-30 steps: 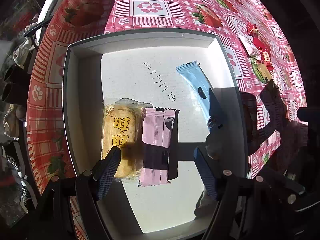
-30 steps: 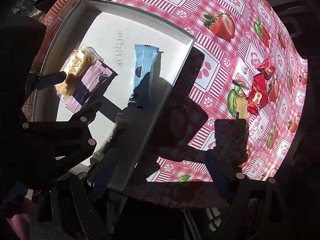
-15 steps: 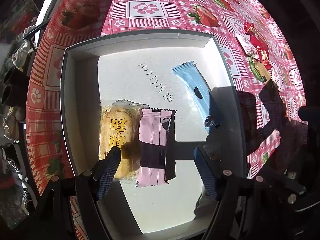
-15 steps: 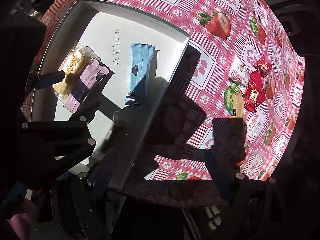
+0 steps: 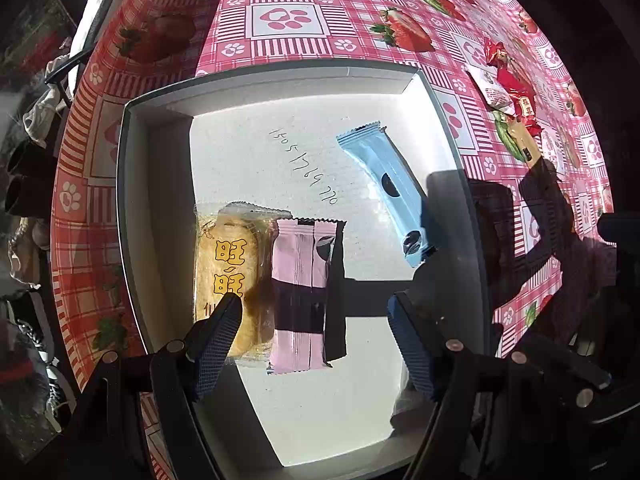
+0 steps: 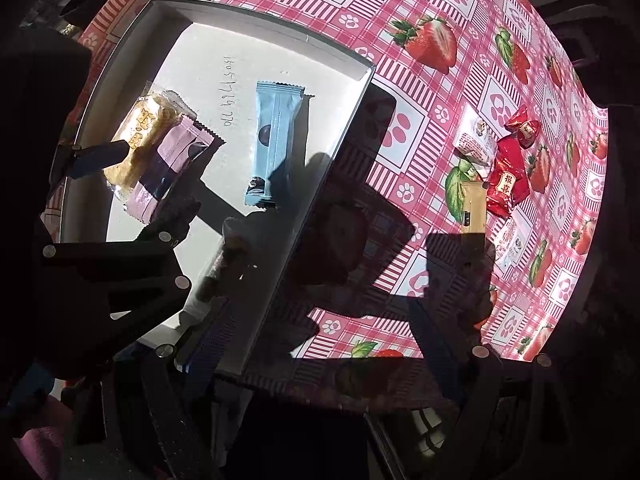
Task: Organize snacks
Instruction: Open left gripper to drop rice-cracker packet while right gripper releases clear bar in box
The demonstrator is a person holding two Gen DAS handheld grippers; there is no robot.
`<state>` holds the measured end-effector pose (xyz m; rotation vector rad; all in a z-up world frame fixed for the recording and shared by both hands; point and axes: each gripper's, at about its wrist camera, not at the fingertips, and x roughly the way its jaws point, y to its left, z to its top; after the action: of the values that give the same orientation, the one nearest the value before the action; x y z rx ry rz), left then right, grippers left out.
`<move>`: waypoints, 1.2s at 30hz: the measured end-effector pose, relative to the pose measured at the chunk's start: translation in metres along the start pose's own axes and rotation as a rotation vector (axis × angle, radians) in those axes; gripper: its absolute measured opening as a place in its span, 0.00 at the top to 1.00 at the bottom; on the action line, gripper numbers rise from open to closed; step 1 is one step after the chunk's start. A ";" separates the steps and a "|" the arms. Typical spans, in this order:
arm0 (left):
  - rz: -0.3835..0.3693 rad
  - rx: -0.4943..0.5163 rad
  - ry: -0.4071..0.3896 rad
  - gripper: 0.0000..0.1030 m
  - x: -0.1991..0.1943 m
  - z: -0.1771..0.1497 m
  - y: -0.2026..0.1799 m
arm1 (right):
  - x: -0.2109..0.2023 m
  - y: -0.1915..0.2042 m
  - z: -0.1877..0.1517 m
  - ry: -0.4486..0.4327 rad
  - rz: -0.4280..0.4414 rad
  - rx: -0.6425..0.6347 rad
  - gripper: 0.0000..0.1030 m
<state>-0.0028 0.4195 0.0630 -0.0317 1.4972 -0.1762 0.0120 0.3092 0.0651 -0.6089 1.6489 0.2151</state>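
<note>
Open tongs (image 5: 314, 312), three snacks, white tray (image 5: 280, 84)

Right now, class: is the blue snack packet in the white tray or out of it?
In: the blue snack packet lies flat on the white tray floor.

We cannot read the yellow stick's (image 6: 473, 204) lower end, lost in shadow toward six o'clock; the blue packet's (image 5: 390, 196) bottom is shaded too.
</note>
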 end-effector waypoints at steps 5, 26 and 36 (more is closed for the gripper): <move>0.003 0.000 0.003 0.24 0.001 0.000 -0.002 | 0.001 -0.002 0.001 0.009 0.010 0.011 0.14; 0.004 0.008 0.011 0.24 0.004 0.004 -0.017 | 0.015 -0.019 -0.009 0.038 0.047 0.058 0.14; 0.054 0.014 0.025 0.24 0.008 0.012 -0.037 | 0.024 -0.032 -0.013 0.028 0.097 0.069 0.14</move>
<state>0.0064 0.3808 0.0607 0.0222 1.5197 -0.1436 0.0156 0.2697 0.0509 -0.4823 1.7073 0.2206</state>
